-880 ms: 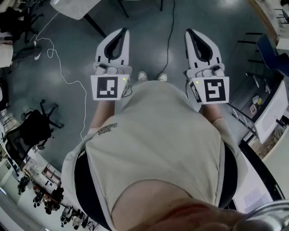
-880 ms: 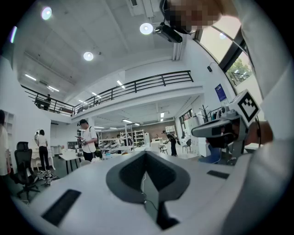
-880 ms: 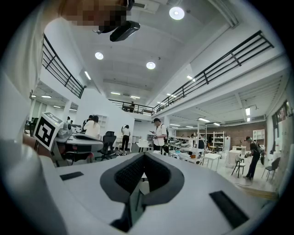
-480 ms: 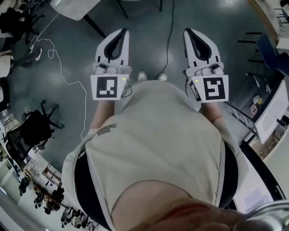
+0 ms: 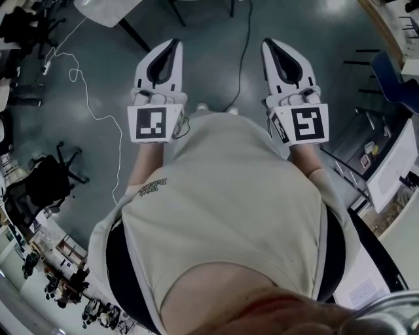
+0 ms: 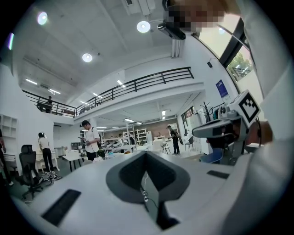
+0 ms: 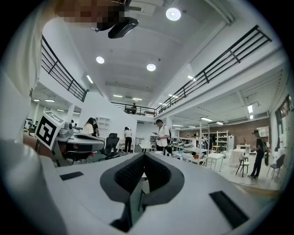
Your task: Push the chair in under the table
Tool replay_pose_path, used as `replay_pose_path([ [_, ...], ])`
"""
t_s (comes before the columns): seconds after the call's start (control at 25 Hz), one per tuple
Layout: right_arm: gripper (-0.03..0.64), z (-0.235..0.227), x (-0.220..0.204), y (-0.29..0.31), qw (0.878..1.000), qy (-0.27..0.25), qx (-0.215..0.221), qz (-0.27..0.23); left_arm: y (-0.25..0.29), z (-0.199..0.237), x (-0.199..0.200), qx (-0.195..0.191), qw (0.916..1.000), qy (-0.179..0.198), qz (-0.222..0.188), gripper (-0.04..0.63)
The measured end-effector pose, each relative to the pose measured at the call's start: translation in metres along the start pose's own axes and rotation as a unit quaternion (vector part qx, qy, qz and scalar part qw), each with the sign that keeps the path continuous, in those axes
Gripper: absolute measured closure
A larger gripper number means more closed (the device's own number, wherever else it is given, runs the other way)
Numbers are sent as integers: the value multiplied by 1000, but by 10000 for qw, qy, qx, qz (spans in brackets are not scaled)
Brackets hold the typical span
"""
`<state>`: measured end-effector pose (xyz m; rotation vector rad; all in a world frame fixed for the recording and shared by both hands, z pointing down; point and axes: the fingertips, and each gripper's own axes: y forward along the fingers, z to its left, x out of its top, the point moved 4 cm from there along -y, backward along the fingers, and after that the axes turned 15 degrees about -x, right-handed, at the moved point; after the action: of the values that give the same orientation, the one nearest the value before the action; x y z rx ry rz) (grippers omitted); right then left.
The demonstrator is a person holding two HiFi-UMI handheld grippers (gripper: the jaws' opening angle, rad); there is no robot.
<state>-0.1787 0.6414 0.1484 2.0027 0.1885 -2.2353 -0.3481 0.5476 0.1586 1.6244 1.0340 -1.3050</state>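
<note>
White left gripper [image 5: 174,42], jaws together; its view shows a balcony railing [image 6: 151,81].

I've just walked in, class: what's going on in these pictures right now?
A person stands on a grey floor, holding the left gripper and the right gripper level out in front. Both are shut, with nothing between their jaws. A black office chair stands off to the person's left and a table corner shows ahead. Neither gripper touches them, so no pushing is under way.
</note>
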Motion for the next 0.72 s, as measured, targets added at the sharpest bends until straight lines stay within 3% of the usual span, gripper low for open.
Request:
replay_pose_path([
  [0.48,607,-27,-16,-14,9999,29,103,-50,15,-35,-1,0,9997,247,77,584],
  [0.72,607,-36,-25,-3,9999,42,148,-68,31,-28,-12,-28,10000,1,-49,584],
])
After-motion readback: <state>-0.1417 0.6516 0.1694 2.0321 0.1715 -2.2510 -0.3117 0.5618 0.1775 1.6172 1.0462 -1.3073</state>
